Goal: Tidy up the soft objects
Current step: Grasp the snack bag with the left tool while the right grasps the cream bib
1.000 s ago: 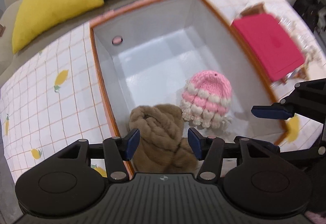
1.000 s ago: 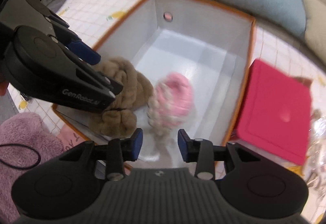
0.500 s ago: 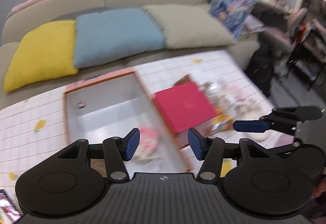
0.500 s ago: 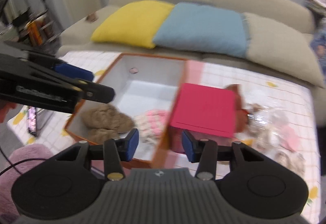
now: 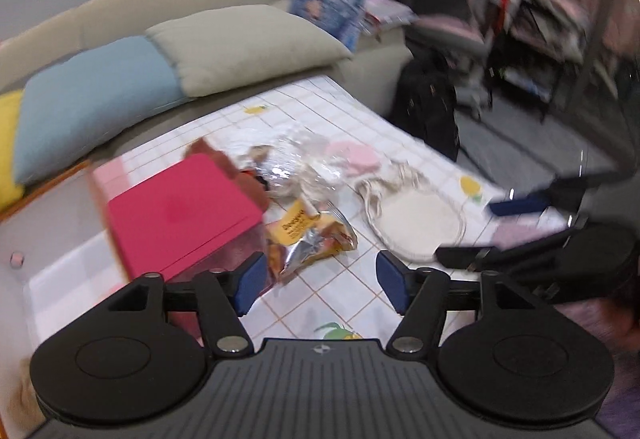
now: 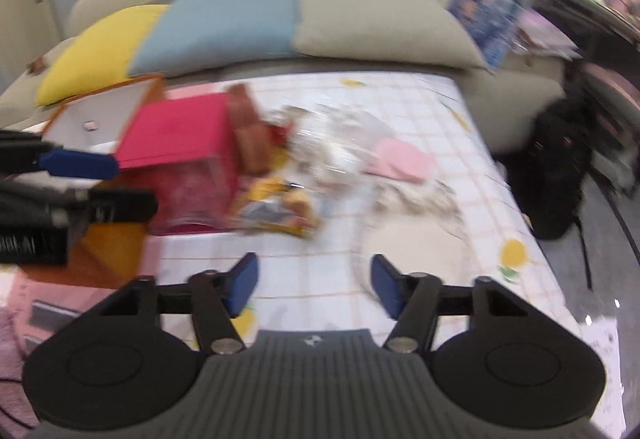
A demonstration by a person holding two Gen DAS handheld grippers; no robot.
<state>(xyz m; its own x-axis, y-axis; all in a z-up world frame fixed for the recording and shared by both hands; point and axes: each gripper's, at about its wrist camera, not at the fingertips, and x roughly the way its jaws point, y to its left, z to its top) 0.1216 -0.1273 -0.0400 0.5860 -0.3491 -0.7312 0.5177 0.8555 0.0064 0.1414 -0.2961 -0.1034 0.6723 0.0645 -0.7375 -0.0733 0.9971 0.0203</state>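
My left gripper (image 5: pixel 320 285) is open and empty above the checked tablecloth. My right gripper (image 6: pixel 312 287) is open and empty too; it also shows at the right of the left wrist view (image 5: pixel 520 227). A cream drawstring bag (image 5: pixel 416 223) lies flat on the cloth ahead of both, also in the right wrist view (image 6: pixel 416 239). A pink soft piece (image 5: pixel 354 157) lies behind it, also in the right wrist view (image 6: pixel 400 161). The orange-rimmed white box (image 5: pixel 48 231) is at the left.
A red box (image 5: pixel 180 211) stands next to the white box. A snack bag (image 5: pixel 308 239) and crumpled clear plastic (image 5: pixel 288 159) lie between it and the drawstring bag. Sofa cushions (image 6: pixel 248 23) line the far side. A black backpack (image 6: pixel 560 167) stands off the right edge.
Both grippers have pulled up and away from the white box and swung right over the table. The brown and pink knitted items stay in the box, now out of view. Both jaws have opened wider.
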